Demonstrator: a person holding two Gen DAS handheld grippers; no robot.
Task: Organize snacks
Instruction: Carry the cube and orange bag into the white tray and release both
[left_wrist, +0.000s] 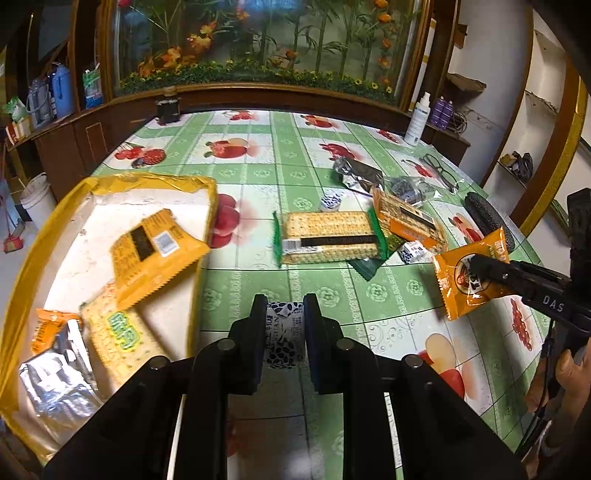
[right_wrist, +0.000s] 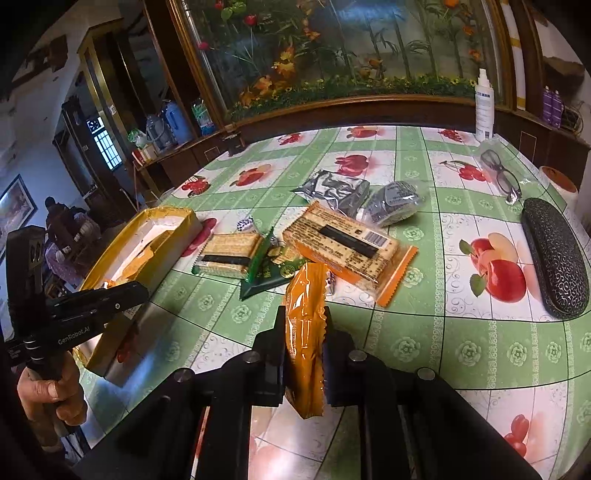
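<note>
Both grippers are loaded. The left gripper (left_wrist: 285, 325) has its fingers drawn narrow on a small black-and-white sachet (left_wrist: 284, 334), held above the tablecloth (left_wrist: 258, 280) just beside the yellow box (left_wrist: 33, 236). The right gripper (right_wrist: 304, 354) pinches an orange snack packet (right_wrist: 304, 332) edge-on, clear of the table and well apart from the box. The box already contains an orange packet (left_wrist: 155, 251), a cracker pack (left_wrist: 118, 332) and a foil pouch (left_wrist: 55, 384). Still loose on the table: a green-edged cracker pack (left_wrist: 328, 236), an orange cracker pack (left_wrist: 406, 218), a silver pouch (left_wrist: 354, 173) and several small sachets.

Risks, as judged: the orange packet is slick film gripped near one edge and could slip or swing in transit. Both grippers converging on the box could collide. The sachet may catch the box wall and drop outside.
</note>
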